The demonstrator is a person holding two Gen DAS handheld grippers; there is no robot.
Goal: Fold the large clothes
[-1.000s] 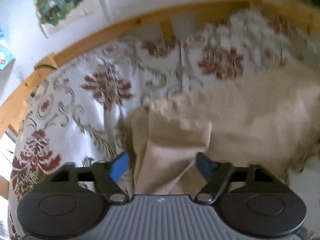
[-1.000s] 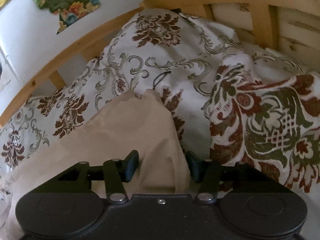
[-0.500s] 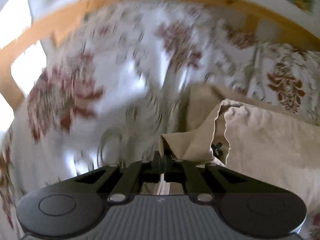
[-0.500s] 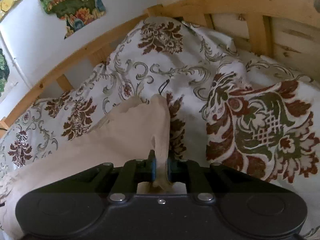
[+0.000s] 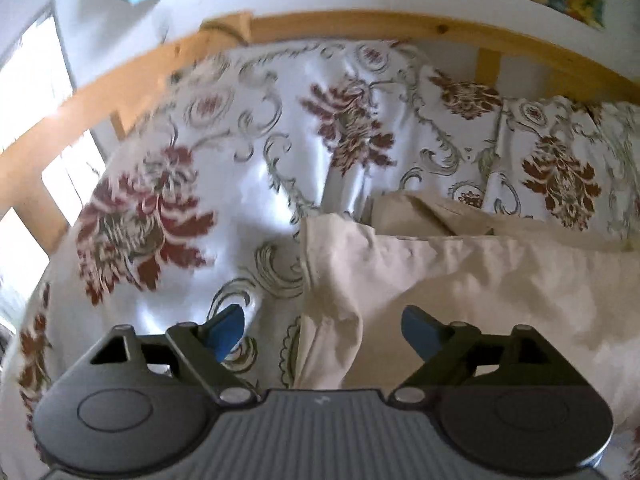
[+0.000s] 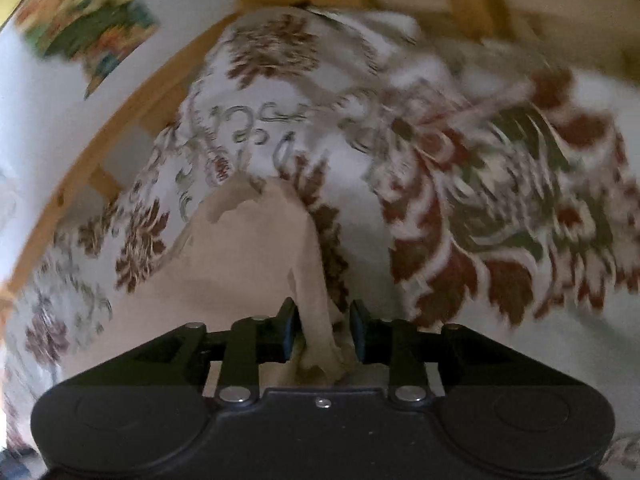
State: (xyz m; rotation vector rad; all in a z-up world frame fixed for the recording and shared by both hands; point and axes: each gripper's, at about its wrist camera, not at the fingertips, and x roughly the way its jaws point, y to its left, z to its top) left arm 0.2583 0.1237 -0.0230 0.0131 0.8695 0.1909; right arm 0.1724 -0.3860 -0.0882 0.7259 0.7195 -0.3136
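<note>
- Beige garment (image 5: pixel 460 280) is lying across a floral bedspread (image 5: pixel 168 216) inside a wooden bed frame (image 5: pixel 360 26), filling the centre and right of the left wrist view.
- Left gripper (image 5: pixel 324 330) is hovering with its blue-tipped fingers (image 5: pixel 226 330) spread wide, a fold of the cloth's corner sitting loose between them, unpinched.
- Right gripper (image 6: pixel 323 334) is standing partly open, a thin ridge of the garment (image 6: pixel 248 264) rising in the narrow gap at lower centre of its view; whether either pad is touching the cloth cannot be told.
- Fabric is creasing and slumping softly, suggesting a light, limp, slightly grippy weave that is likely sagging when lifted and dragging the bedspread's wrinkles with it.
- Doubled edges at the upper left of the beige mass look like the firmest places to take hold, since hems are thicker and less likely to slip.
- Patterned pillow (image 6: pixel 520 200), blurred at right of the right wrist view, is crowding the garment's far side.
</note>
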